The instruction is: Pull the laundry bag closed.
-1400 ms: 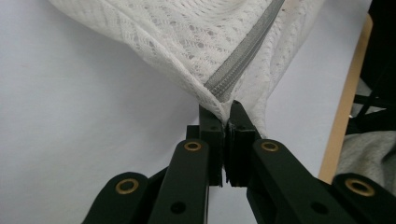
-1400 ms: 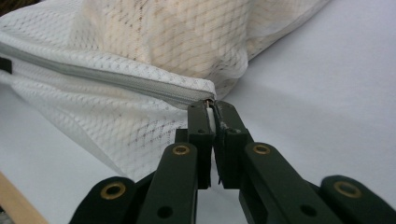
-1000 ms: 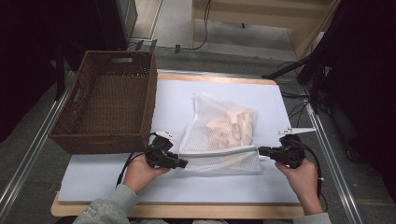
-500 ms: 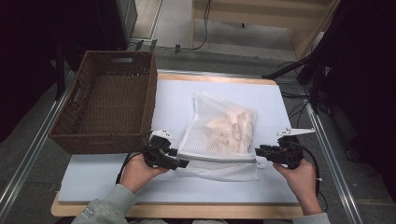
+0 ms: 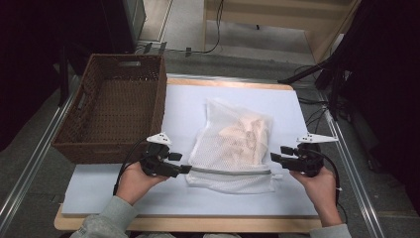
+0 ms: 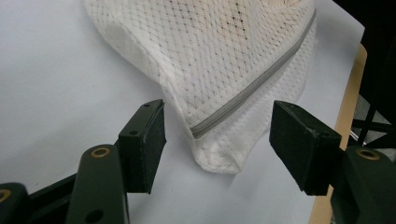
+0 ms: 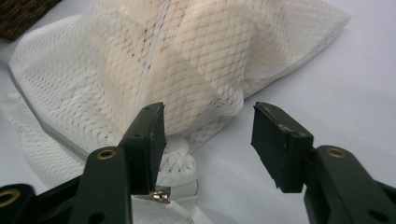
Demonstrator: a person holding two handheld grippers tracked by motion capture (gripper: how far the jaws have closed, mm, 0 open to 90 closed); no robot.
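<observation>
Dark room all around, with the white-topped desk (image 5: 124, 198) in the middle. Sitting on it is a big brown wicker basket (image 5: 114, 111), and just right of the basket lies a white mesh laundry bag (image 5: 233, 148), zipper (image 5: 230, 171) along its near edge. Left gripper (image 5: 184, 168) at the bag's left corner, right gripper (image 5: 275, 157) at its right corner. Both sets of jaws have just been opening and stand apart, not pinching the mesh.

A brown wicker basket (image 5: 114, 109) sits on my table (image 5: 173, 99), to the left, over its white mat (image 5: 317, 198).
</observation>
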